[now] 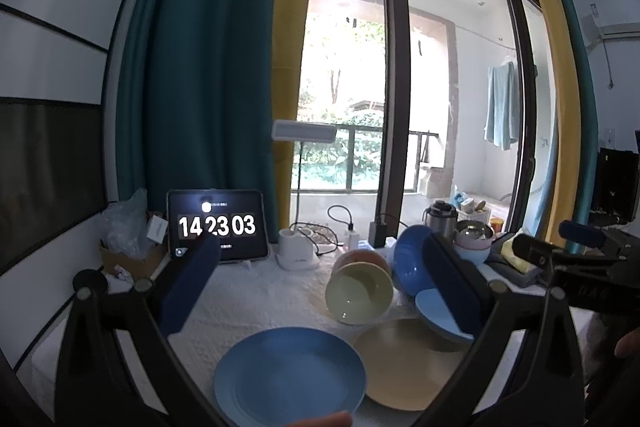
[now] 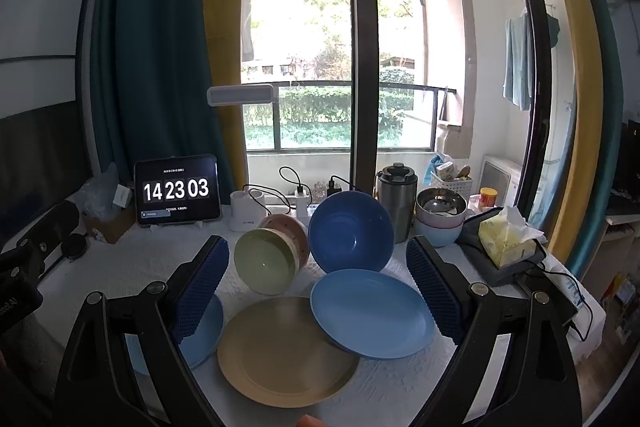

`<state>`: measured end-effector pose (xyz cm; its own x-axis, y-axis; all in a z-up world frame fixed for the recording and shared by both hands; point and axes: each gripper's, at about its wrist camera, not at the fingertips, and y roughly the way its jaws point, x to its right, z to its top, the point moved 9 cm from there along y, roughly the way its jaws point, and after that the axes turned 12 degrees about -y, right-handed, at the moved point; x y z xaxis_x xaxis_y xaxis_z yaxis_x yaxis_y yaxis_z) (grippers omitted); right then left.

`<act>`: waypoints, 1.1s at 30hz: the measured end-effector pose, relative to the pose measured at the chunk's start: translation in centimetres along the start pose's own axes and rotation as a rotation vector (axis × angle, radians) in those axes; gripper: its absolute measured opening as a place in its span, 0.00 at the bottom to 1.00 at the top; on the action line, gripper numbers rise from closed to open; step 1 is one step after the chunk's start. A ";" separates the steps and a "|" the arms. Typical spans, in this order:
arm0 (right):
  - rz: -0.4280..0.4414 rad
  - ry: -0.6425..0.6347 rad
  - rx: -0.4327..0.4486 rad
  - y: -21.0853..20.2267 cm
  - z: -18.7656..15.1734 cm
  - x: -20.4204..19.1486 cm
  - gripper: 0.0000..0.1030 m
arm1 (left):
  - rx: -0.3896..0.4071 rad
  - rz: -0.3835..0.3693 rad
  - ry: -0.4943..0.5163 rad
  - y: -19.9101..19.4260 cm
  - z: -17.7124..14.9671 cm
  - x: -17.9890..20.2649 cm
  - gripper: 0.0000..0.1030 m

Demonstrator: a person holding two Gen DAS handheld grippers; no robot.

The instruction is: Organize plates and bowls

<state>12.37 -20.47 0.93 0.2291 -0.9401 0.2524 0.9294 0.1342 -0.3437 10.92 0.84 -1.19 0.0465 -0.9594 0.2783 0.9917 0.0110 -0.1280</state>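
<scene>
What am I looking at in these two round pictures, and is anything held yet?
Each picture comes from a fisheye camera on a handheld two-finger gripper, looking forward along its fingers. There is no robot arm; a person holds one gripper in each hand.

In the left wrist view, the left gripper is open and holds nothing. In the right wrist view, the right gripper is also open and holds nothing.

On the white table lie three plates: a blue plate, a tan plate and a light blue plate. Behind them a green bowl lies on its side and a blue bowl stands tilted. A tablet reads 14 23 03.
</scene>
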 end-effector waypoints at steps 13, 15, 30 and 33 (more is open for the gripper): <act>-0.002 -0.003 -0.009 0.5 -0.2 -0.2 0.90 | -0.002 0.000 -0.004 0.2 -0.1 -0.3 0.99; -0.003 -0.004 -0.009 0.5 -0.2 -0.2 0.90 | -0.006 -0.001 -0.005 0.2 -0.1 -0.3 0.99; -0.002 0.000 -0.013 0.7 -0.2 -0.2 0.90 | -0.008 0.001 -0.008 0.4 -0.3 -0.2 0.99; -0.003 0.001 -0.013 0.7 -0.2 -0.1 0.90 | -0.011 0.000 -0.009 0.4 -0.3 -0.2 0.99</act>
<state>12.92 -20.30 0.48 0.2262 -0.9409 0.2521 0.9263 0.1277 -0.3545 11.27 0.96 -1.55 0.0479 -0.9567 0.2872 0.9903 0.0080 -0.1386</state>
